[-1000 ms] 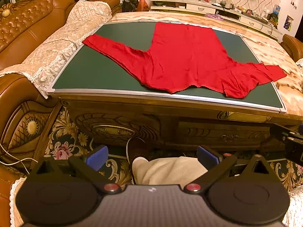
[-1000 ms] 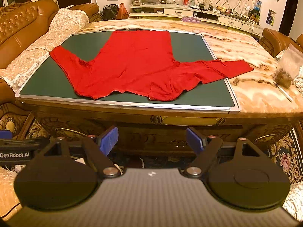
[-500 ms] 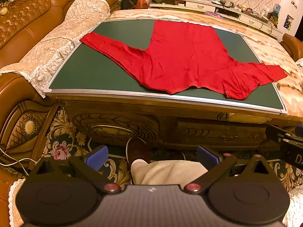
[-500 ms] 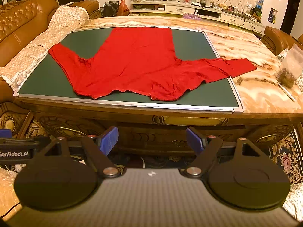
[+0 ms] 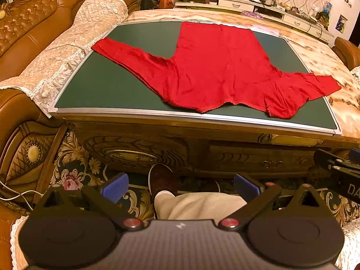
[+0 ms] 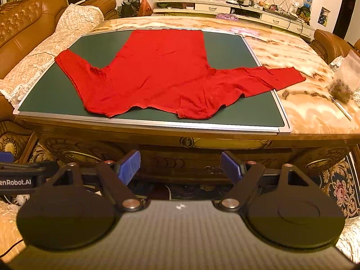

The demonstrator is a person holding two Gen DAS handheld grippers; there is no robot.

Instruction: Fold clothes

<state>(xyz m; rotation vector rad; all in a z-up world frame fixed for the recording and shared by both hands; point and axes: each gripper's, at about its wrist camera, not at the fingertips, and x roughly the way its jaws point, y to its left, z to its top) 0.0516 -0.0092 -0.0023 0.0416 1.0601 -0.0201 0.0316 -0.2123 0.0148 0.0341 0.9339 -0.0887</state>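
A red long-sleeved top (image 5: pixel 216 67) lies spread flat on a green mat (image 5: pixel 101 90) on the marble table; it also shows in the right wrist view (image 6: pixel 162 72) on the mat (image 6: pixel 51 85). Its neckline faces me, the sleeves spread left and right, and the right sleeve end lies off the mat on the marble. My left gripper (image 5: pixel 180 187) is open and empty, below and in front of the table's front edge. My right gripper (image 6: pixel 181 168) is open and empty, also below the front edge.
A leather sofa with a lace cover (image 5: pixel 56 51) stands to the left. A plastic bag of dark bits (image 6: pixel 344 83) lies on the marble at the right. A TV cabinet (image 6: pixel 225 6) with clutter runs along the back wall. The person's knee (image 5: pixel 198 204) is below the left gripper.
Both grippers have moved up and a little towards the table, so the top looks slightly nearer. Both stay open. The top has not moved.
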